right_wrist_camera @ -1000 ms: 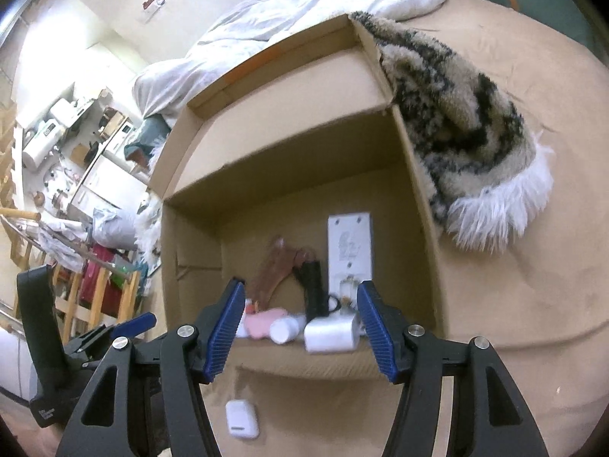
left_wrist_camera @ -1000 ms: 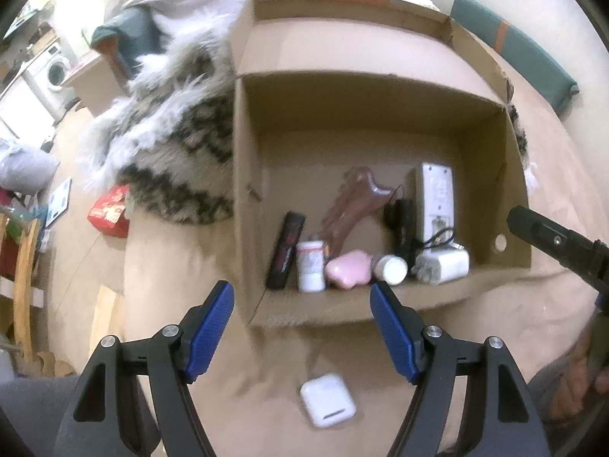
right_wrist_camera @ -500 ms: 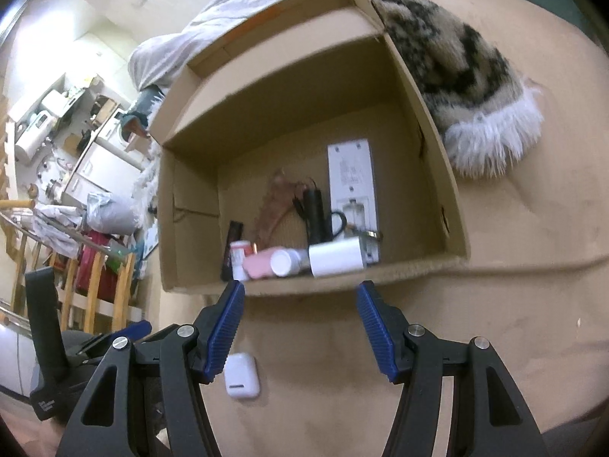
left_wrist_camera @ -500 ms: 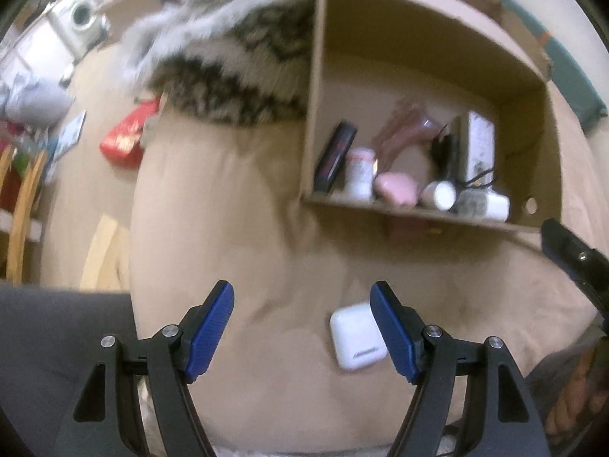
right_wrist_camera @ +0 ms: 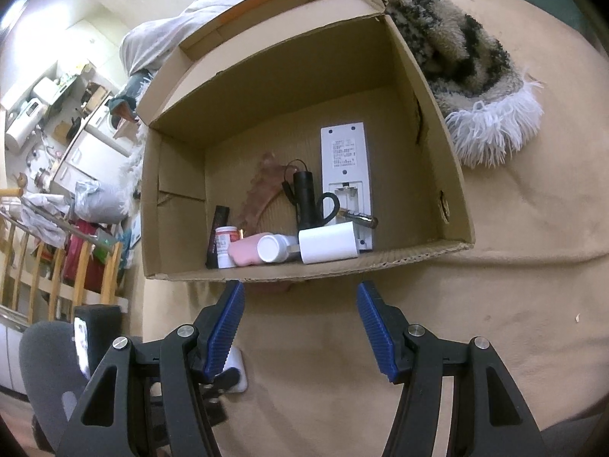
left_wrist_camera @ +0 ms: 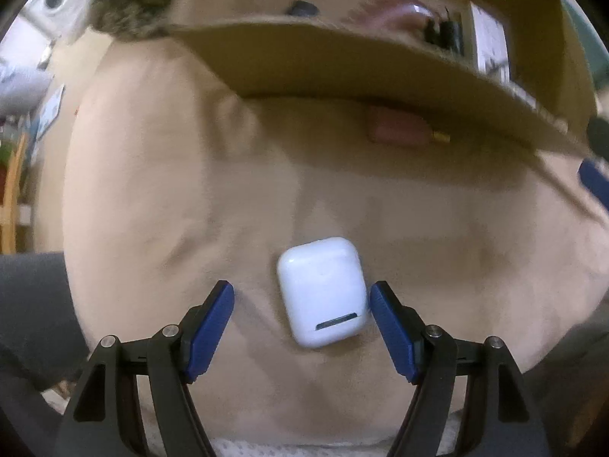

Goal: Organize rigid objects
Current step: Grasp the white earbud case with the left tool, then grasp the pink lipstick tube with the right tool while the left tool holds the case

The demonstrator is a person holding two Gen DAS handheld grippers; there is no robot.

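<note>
Tan blanket point(left_wrist_camera: 160, 175), cardboard box point(right_wrist_camera: 430, 122) behind. Left gripper point(left_wrist_camera: 300, 306) wide, empty, straddling white earbud case point(left_wrist_camera: 323, 289). Centre, squeeze evenly, avoid pinching fabric.

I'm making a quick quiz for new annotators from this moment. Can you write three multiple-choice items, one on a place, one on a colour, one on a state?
1. Where does the white earbud case lie?
A. inside the cardboard box
B. on the tan cover in front of the box, between the left gripper's fingers
C. on the furry blanket

2. What colour are the pads on the right gripper?
A. blue
B. red
C. green

3. How does the left gripper stand?
A. shut on the case
B. open, its pads clear of the case
C. shut on nothing

Answers: 1 B, the case rests on the tan cover outside the cardboard box; 2 A, both pads are blue; 3 B, gaps show on both sides of the case.
</note>
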